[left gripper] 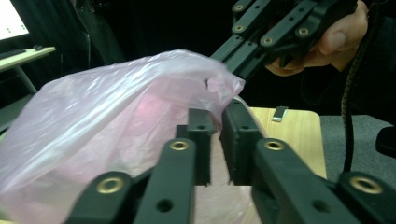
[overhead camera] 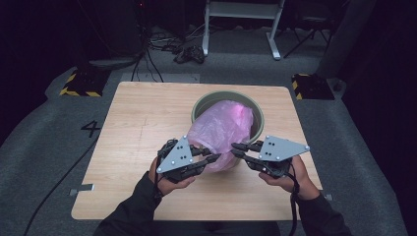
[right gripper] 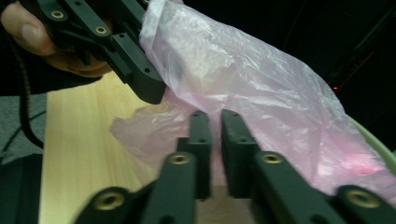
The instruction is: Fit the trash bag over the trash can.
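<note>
Reading "4" [overhead camera: 91, 128] marked on the grey floor left of the wooden table [overhead camera: 137, 123]. Standing toward the table's far right: a green round bin [overhead camera: 257, 119], with a pink plastic bag [overhead camera: 221, 129] spilling over its near rim. Pinching the bag's edge at the near left, jaws nearly together: left gripper [overhead camera: 216, 157]. Meeting the bag at the near right, jaws narrowed on thin film: right gripper [overhead camera: 235, 149].
</note>
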Demonstrator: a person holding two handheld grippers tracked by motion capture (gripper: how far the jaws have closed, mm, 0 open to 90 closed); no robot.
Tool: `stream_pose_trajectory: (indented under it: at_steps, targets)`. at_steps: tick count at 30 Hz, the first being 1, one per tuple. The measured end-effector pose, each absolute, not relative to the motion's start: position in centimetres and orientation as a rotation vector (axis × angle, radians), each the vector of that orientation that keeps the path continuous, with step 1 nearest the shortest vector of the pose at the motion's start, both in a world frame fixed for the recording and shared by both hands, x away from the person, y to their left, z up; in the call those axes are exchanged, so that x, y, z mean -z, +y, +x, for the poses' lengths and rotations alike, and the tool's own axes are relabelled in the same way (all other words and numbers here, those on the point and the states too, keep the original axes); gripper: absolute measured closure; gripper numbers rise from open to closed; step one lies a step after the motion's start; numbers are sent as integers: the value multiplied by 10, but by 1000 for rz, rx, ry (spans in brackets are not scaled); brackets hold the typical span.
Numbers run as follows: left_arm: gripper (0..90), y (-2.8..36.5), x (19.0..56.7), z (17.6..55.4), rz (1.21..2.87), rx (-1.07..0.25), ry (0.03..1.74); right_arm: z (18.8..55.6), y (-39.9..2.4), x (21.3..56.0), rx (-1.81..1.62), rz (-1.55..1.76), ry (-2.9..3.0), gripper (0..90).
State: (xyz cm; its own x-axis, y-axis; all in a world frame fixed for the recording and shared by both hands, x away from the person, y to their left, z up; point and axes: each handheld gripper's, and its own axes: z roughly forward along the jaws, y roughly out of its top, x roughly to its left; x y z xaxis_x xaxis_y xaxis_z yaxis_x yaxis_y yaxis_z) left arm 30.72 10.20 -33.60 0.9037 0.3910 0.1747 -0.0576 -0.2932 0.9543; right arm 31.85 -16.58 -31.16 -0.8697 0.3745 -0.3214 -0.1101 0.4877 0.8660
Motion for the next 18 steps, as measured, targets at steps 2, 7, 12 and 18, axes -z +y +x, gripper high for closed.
stream_pose_trajectory:
  at_steps: [2, 7, 12, 18]
  targets:
    - [890, 102, 336, 308, 1822, -463, 252, 318, -168, 311, -1387, 223, 2258, 898]
    - [900, 99, 335, 311, 1852, -496, 246, 317, -171, 308, -1395, 241, 2242, 899]
    - [900, 100, 335, 313, 1857, -496, 240, 318, -177, 305, -1425, 275, 2229, 899]
    - [900, 102, 335, 313, 1855, -520, 264, 319, -183, 301, -1458, 302, 2212, 899]
